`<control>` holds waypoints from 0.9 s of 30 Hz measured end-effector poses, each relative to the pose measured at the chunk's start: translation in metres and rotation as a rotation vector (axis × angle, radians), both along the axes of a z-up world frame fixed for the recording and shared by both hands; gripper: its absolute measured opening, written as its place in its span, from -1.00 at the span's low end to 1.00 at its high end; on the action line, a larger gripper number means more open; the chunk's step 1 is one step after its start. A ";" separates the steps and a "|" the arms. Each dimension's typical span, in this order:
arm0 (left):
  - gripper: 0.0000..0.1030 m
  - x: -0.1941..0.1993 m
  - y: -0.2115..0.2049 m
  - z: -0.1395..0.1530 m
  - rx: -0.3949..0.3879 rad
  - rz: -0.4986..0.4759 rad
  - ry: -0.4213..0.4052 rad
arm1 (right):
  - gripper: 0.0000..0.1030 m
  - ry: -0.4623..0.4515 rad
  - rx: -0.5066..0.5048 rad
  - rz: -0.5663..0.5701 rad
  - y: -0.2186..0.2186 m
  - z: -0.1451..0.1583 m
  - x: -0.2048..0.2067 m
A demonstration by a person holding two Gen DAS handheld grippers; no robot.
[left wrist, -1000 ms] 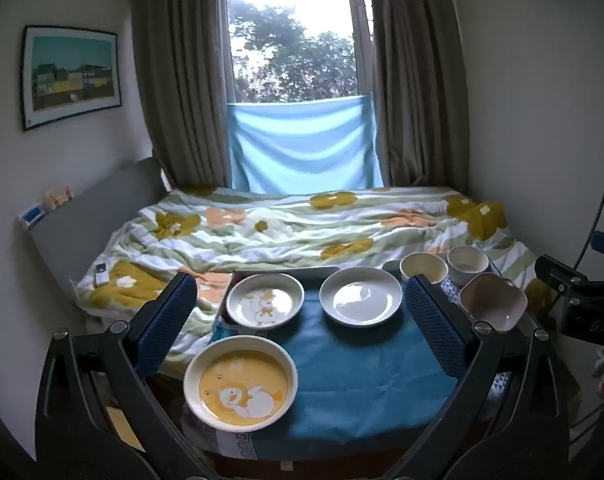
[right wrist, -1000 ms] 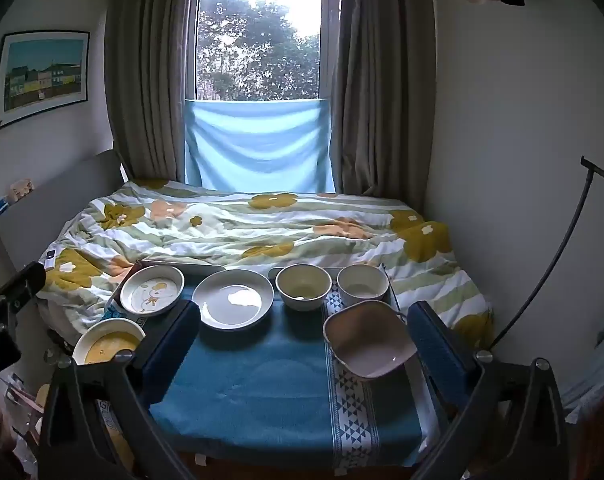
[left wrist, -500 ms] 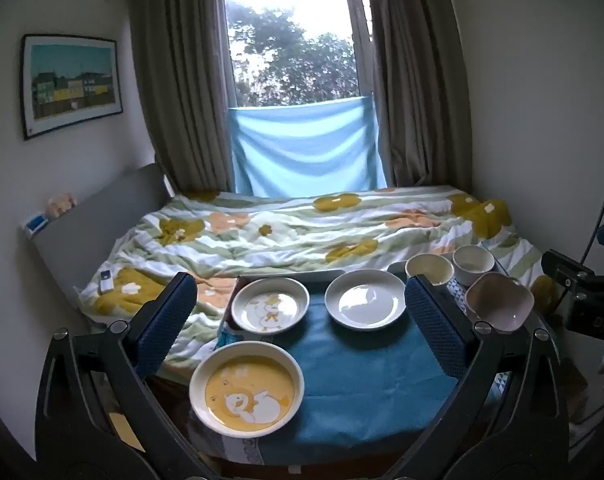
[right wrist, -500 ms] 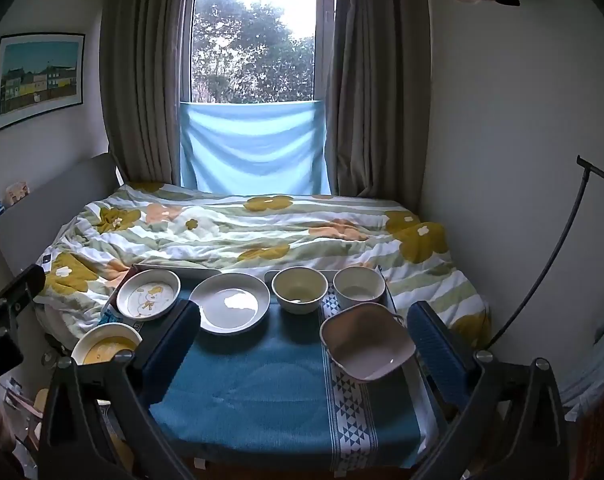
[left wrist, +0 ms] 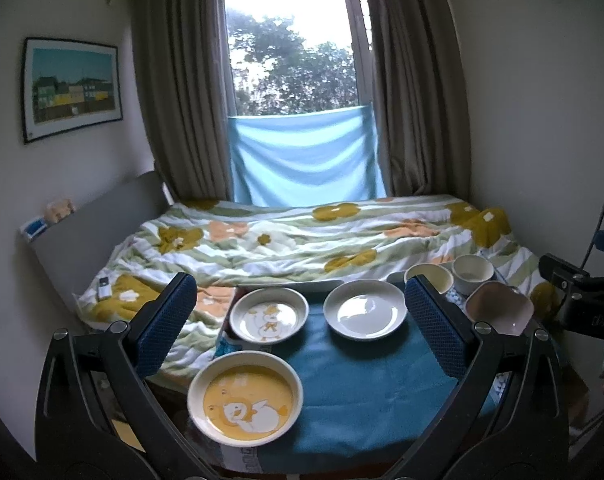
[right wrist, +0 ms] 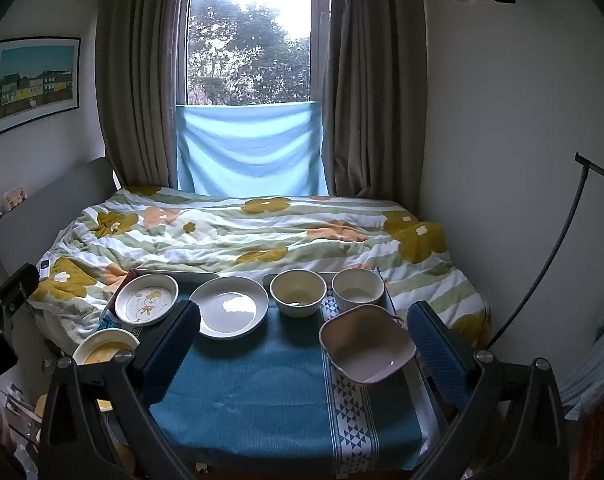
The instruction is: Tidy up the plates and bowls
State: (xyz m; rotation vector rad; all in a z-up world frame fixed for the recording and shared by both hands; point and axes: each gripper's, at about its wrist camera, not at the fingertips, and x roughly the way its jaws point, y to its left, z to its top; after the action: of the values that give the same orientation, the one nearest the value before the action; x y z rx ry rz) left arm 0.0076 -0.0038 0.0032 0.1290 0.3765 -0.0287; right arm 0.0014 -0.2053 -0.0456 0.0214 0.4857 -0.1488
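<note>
over the last second both views have drawn back and risen slightly; no dish has shifted. the left gripper and right gripper hang released, empty. the round yellow duck-print plate sits at the blue-clothed table's near-left corner, the beige squarish bowl near its right edge. sorting hasn't begun.

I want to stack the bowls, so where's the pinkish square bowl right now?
In the right wrist view the pinkish square bowl sits at the right side of the blue cloth, in front of the two round bowls and beside the right gripper's right finger.
</note>
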 end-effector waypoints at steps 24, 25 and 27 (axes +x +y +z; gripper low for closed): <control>1.00 0.001 0.005 0.002 -0.010 0.008 0.011 | 0.99 0.002 -0.001 -0.003 -0.001 0.002 0.004; 1.00 0.001 0.005 0.002 -0.010 0.007 0.011 | 0.99 0.001 0.000 -0.003 -0.002 0.003 0.005; 1.00 0.000 0.005 0.003 -0.010 0.005 0.011 | 0.99 0.000 0.002 -0.003 -0.002 0.003 0.005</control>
State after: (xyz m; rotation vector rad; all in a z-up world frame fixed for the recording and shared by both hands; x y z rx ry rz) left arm 0.0077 0.0011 0.0060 0.1184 0.3880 -0.0261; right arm 0.0060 -0.2070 -0.0424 0.0237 0.4861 -0.1511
